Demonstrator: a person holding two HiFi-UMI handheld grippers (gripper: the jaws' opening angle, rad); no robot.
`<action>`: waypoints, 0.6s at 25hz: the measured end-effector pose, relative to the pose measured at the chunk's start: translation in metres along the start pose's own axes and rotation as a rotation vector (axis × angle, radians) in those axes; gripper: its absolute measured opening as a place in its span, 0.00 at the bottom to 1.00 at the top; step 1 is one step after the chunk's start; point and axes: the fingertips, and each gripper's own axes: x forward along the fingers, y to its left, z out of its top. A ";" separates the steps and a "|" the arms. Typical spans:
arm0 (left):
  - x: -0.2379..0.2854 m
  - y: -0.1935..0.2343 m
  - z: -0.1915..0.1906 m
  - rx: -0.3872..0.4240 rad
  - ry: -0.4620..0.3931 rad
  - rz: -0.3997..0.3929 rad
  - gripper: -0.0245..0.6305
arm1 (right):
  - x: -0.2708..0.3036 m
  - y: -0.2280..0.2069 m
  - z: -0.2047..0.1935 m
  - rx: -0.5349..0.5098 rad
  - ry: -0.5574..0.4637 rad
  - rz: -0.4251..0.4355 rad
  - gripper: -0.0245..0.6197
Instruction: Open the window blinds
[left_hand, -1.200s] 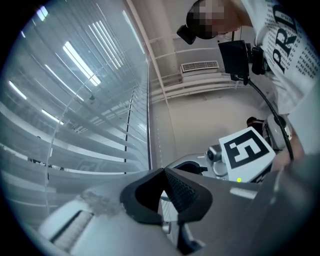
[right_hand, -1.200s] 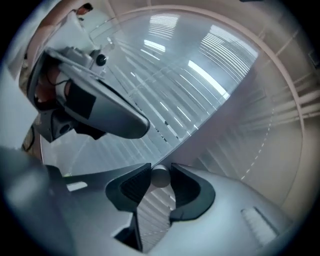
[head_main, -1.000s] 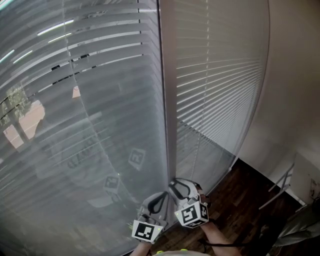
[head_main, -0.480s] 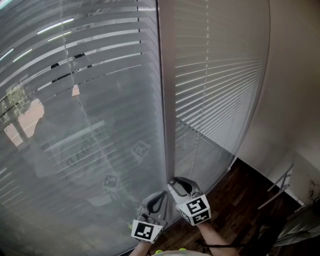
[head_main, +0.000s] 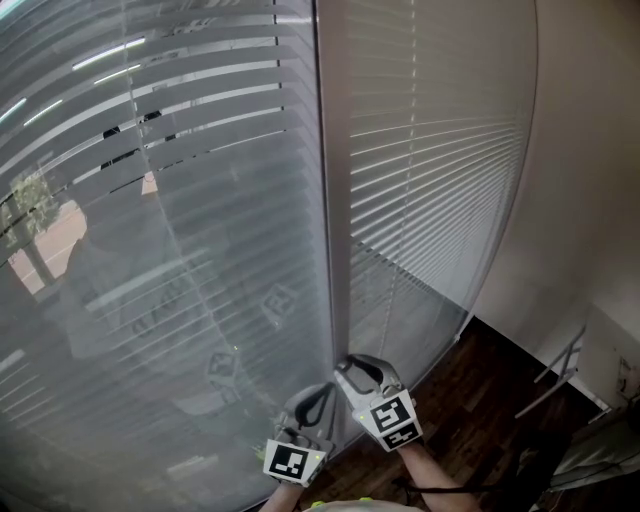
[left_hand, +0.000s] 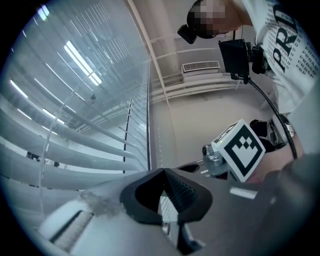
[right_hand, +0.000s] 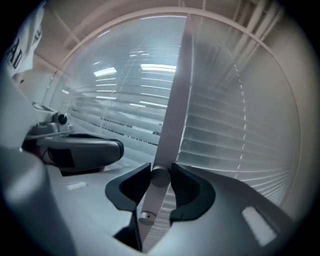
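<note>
Grey slatted blinds cover the left pane (head_main: 200, 200) and the right pane (head_main: 430, 150), split by a pale upright frame bar (head_main: 335, 200). A small round knob (right_hand: 160, 177) sticks out of that bar. My right gripper (head_main: 358, 368) (right_hand: 160, 175) is shut on the knob with a pad on each side; its jaws have just eased open slightly with the knob still between them. My left gripper (head_main: 318, 392) (left_hand: 164, 172) hovers just left of it near the bar's foot, with its tips together and nothing held.
A dark wood floor (head_main: 480, 400) lies at the lower right below a plain wall (head_main: 590, 150). White furniture (head_main: 612, 360) with a thin metal bar (head_main: 565, 365) stands at the right edge. The glass is directly in front of both grippers.
My right gripper has rolled about its own axis on the knob, so its marker cube shows a different turn. The left pane's slats look slightly shifted. The left gripper has stayed put.
</note>
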 end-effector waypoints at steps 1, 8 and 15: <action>0.000 0.000 0.001 -0.001 -0.001 0.000 0.03 | 0.000 0.002 0.000 -0.051 0.012 -0.003 0.25; -0.002 0.002 0.005 -0.013 0.003 0.005 0.03 | -0.002 0.014 0.005 -0.590 0.079 -0.001 0.26; -0.004 0.002 0.007 -0.009 -0.007 0.009 0.03 | -0.001 0.018 0.002 -0.866 0.121 -0.027 0.30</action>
